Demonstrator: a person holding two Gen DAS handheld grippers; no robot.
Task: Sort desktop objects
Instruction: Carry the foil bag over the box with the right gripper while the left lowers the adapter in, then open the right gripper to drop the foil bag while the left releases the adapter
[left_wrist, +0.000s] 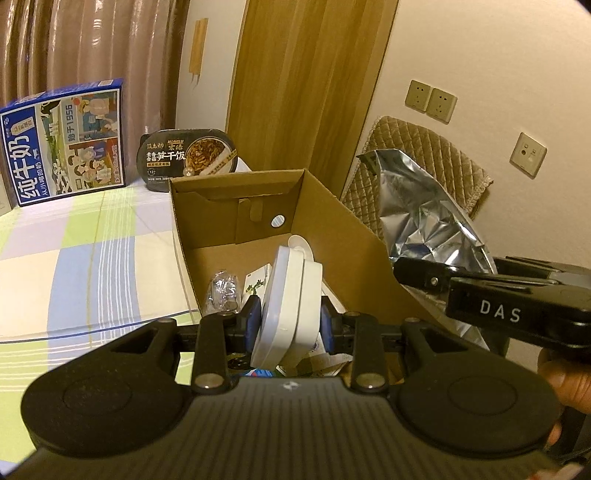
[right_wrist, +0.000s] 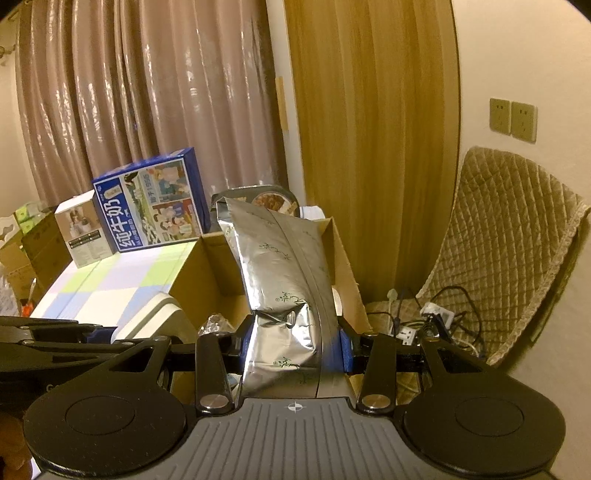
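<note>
My left gripper (left_wrist: 290, 319) is shut on a white flat plastic case (left_wrist: 291, 295) and holds it upright over the open cardboard box (left_wrist: 332, 221). Inside the box lie a clear crinkled wrapper (left_wrist: 221, 291) and some printed packets. My right gripper (right_wrist: 293, 341) is shut on a silver foil bag (right_wrist: 284, 280) and holds it upright above the same box (right_wrist: 207, 273). The foil bag also shows in the left wrist view (left_wrist: 424, 218), to the right of the box, with the right gripper's black body (left_wrist: 509, 314) beside it. The white case shows in the right wrist view (right_wrist: 155, 317) at the left.
A blue milk carton box (left_wrist: 66, 144) and a black instant rice bowl (left_wrist: 188, 158) stand at the back of the checked tablecloth (left_wrist: 92, 258). A small white box (right_wrist: 85, 229) stands left of the milk box. A quilted chair (right_wrist: 517, 240) with cables and a power strip (right_wrist: 428, 325) is at the right.
</note>
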